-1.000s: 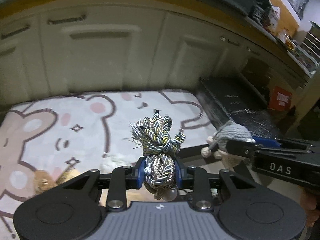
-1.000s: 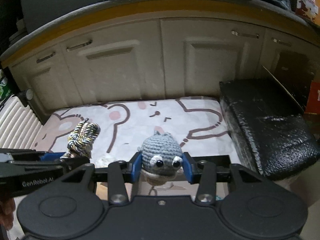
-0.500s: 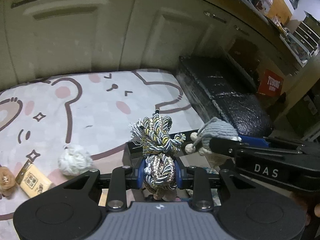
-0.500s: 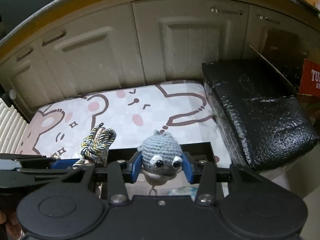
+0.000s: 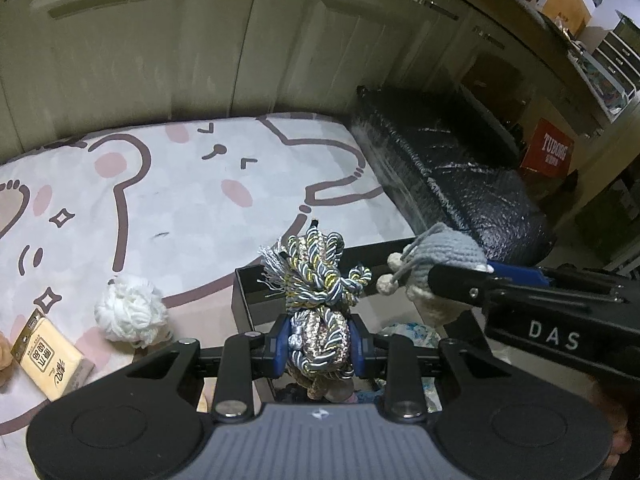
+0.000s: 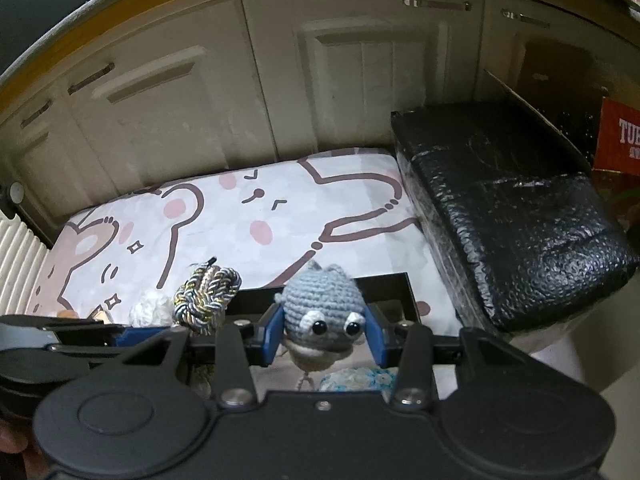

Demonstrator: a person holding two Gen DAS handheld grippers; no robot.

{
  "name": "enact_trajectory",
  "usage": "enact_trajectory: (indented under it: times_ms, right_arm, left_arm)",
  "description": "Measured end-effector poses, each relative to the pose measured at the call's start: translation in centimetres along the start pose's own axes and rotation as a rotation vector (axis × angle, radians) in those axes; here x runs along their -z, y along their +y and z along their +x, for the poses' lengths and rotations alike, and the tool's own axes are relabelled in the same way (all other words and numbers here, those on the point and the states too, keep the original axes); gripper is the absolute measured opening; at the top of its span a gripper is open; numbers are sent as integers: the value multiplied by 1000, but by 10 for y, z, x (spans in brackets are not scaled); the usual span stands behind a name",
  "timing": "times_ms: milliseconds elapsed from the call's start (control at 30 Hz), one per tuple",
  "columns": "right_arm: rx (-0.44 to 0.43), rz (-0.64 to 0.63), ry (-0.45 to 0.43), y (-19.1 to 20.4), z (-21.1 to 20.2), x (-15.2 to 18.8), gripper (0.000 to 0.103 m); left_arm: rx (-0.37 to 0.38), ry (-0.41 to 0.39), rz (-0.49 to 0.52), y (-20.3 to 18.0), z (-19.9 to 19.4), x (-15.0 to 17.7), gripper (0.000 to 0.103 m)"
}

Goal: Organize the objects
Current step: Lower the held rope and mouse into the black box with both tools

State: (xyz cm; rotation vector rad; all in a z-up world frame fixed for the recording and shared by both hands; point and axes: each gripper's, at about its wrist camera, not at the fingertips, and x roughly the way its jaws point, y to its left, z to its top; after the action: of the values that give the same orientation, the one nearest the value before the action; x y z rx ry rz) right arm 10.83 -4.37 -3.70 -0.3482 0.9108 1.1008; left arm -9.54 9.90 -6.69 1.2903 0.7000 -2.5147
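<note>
The bear-print mat (image 5: 192, 200) ends at the cabinet doors (image 5: 160, 60) on its far side and at a black foam-wrapped block (image 5: 460, 184) on its right; its middle lies bare. A black open box (image 5: 248, 280) sits at the mat's near right, under both grippers.

The left gripper (image 5: 318, 344) has its blue fingers (image 5: 280, 340) closed against a knotted bundle of grey, gold and white cord (image 5: 316, 280), which sticks up past the fingertips above the box's left part. The right gripper (image 6: 324, 336) is clamped on a grey crocheted toy with button eyes (image 6: 322, 308), held over the box's far rim, just right of the cord.

Only the left view shows a white yarn ball (image 5: 130, 312) and a yellow tissue packet (image 5: 46, 354) on the mat left of the box, and a red Tuborg carton (image 5: 546, 152) beyond the foam block. The right view alone shows the toy's face and a ribbed white panel (image 6: 20, 260) at the mat's left edge.
</note>
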Motion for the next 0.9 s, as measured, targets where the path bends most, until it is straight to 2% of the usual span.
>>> enact_trajectory:
  times_ms: [100,233,533,633,667,700,767,800,900]
  right_arm:
    - [1,12,7,-1,3,1,45]
    - [3,38,19,0,9,1,45]
    - [-25,42,72,15,27,3,45]
    - [-16,47,97,20,34,4,48]
    - [31,111,88,20,35,5,48]
    - [37,119,91,20,36,5,50]
    - [52,148,91,18,35,5,61]
    - [53,162,91,16,34,5,63]
    - [49,203,87,11,31,4,63]
  left_arm:
    - [-11,8,3,0,4,1,32]
    - [-56,-2,19,0,6,1,39]
    - [-93,22,16,13,5,3,40]
    - [-111,28,17,17,5,4,40]
    - [-111,33,15,18,5,4,40]
    - [-114,38,14,19,6,5,40]
    - [-121,43,18,20,6,5,41]
    - [-122,45,18,20,6,5,42]
    - [-122,47,18,20,6,5,43]
